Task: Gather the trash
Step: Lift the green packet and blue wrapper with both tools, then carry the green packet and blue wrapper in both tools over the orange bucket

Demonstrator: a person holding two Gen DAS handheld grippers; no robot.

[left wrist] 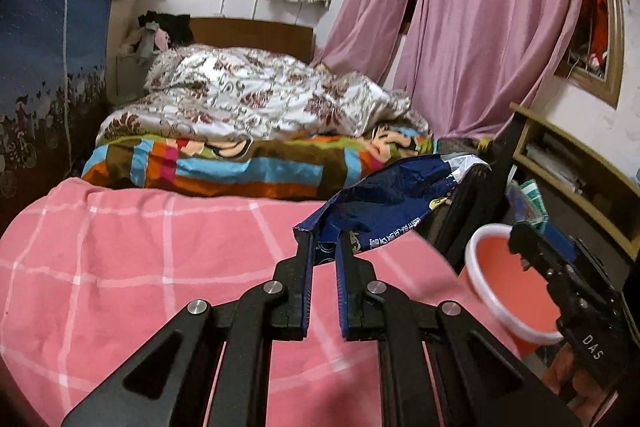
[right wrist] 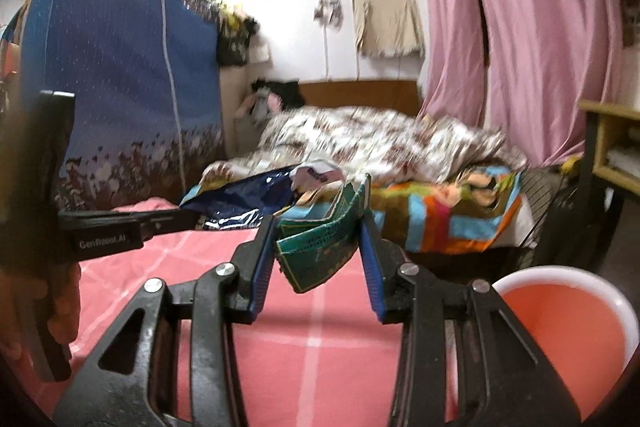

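Note:
My left gripper is shut on a corner of a crumpled dark blue snack bag, which hangs above the pink checked blanket. In the right wrist view this bag sticks out from the left gripper at the left. My right gripper is shut on a folded green packet, pinched between its blue pads. A pink bin with a white rim stands low at the right. In the left wrist view the bin lies beside the bed, with the right gripper over it and the green packet partly hidden.
A bed with a pink checked blanket, a striped colourful blanket and a floral quilt fills the middle. A blue fabric wardrobe stands left. Pink curtains and a wooden shelf are right.

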